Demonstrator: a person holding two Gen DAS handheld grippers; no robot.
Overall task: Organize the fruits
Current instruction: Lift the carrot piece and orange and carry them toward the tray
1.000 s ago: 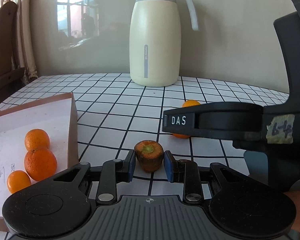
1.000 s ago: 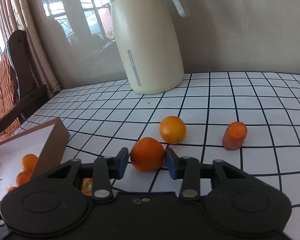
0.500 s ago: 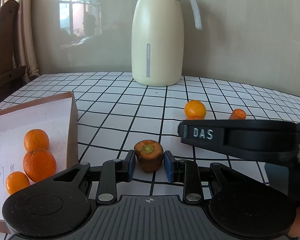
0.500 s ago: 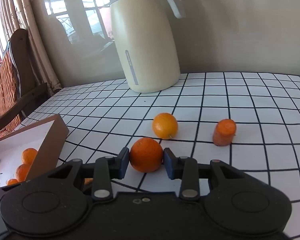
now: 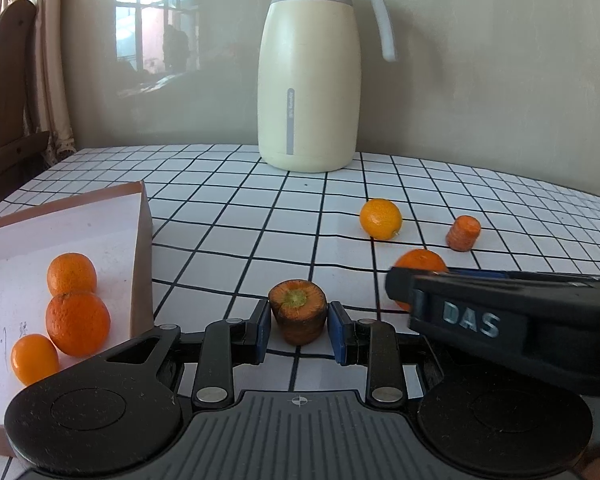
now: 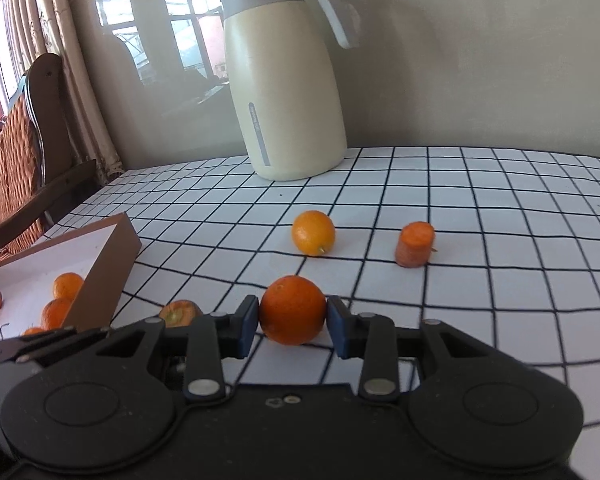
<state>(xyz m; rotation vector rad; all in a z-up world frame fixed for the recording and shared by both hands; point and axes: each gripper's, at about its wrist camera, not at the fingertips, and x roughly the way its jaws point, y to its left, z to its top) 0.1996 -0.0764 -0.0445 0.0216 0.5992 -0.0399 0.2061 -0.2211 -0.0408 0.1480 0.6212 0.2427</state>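
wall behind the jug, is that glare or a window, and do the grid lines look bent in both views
Left wrist view: the wall carries a soft, hazy window reflection, no real window; the tablecloth grid bows outward from fisheye distortion, dark corners vignette. Right wrist view: the same reflection sits left of the jug, which leans from the distortion; grid lines curve too.

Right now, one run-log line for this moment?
left gripper: shut on carrot piece | right gripper: shut on orange | box: three oranges
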